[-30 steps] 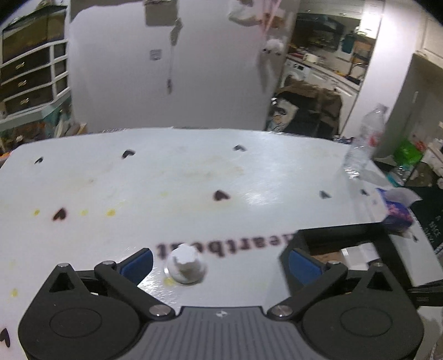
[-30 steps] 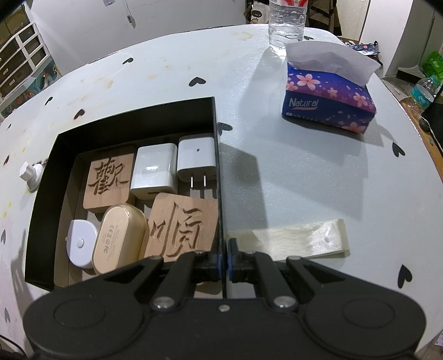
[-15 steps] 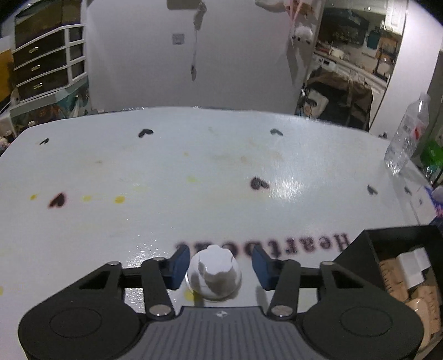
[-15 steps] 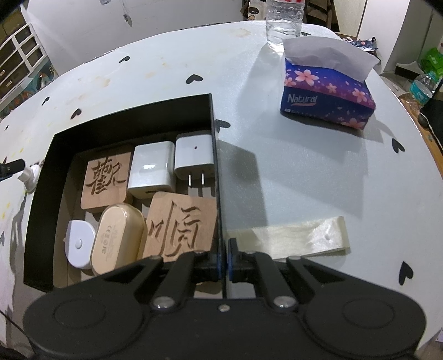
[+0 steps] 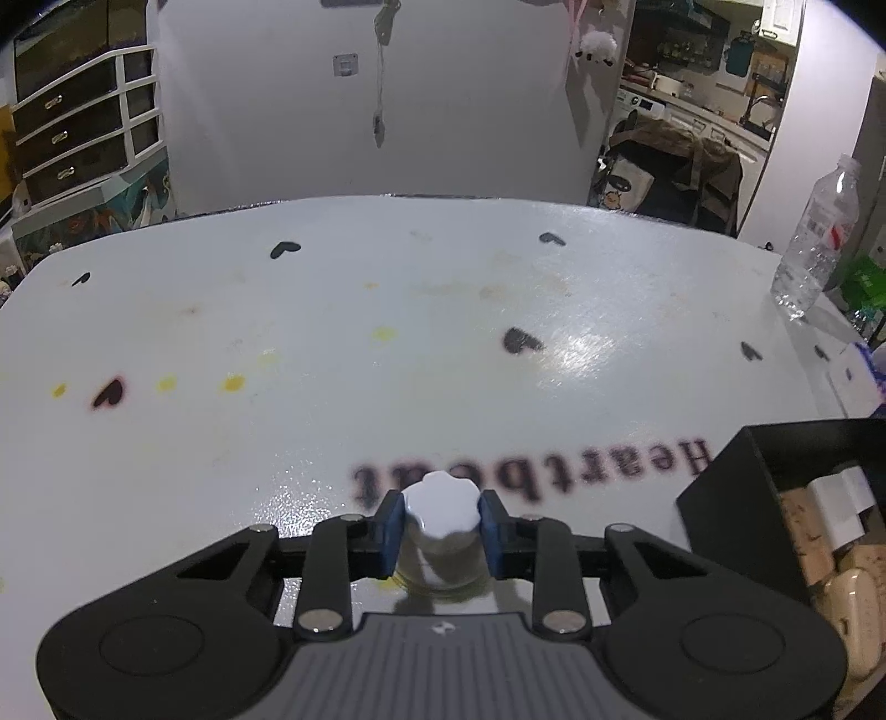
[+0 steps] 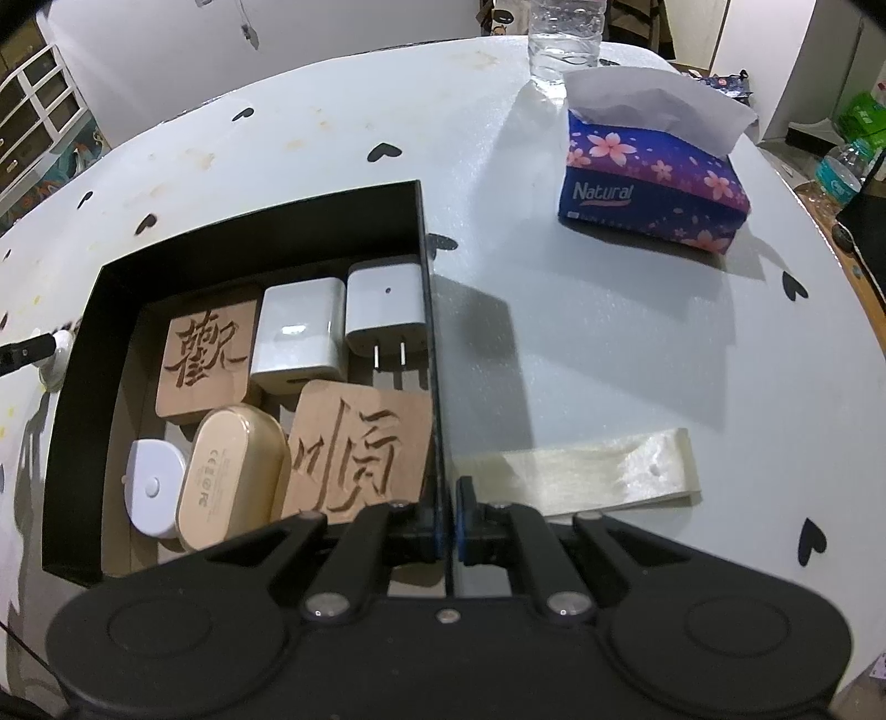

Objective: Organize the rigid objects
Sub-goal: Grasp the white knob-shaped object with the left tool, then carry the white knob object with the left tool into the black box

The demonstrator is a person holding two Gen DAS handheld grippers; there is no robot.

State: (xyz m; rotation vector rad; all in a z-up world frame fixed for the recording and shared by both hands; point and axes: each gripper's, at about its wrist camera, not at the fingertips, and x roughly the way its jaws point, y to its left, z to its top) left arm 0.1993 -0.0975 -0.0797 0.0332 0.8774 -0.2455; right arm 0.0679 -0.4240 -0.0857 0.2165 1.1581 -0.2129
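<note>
My left gripper (image 5: 442, 523) is shut on a small white knob-topped object (image 5: 441, 509) that stands on the white table, left of the black box (image 5: 736, 498). The same object shows in the right wrist view (image 6: 55, 360), just outside the box's left wall. My right gripper (image 6: 448, 518) is shut on the right wall of the black box (image 6: 429, 310). Inside the box lie two wooden tiles with carved characters (image 6: 206, 357), two white chargers (image 6: 296, 335), a gold oval case (image 6: 232, 476) and a white round device (image 6: 152, 479).
A blue flowered tissue box (image 6: 653, 183) and a clear water bottle (image 6: 562, 39) stand at the far right of the table. A pale flat strip (image 6: 581, 471) lies right of the black box. The bottle also shows in the left wrist view (image 5: 814, 243).
My left gripper has closed from wide open onto the white knob-topped object. The right gripper has kept its hold on the box wall and hardly moved.
</note>
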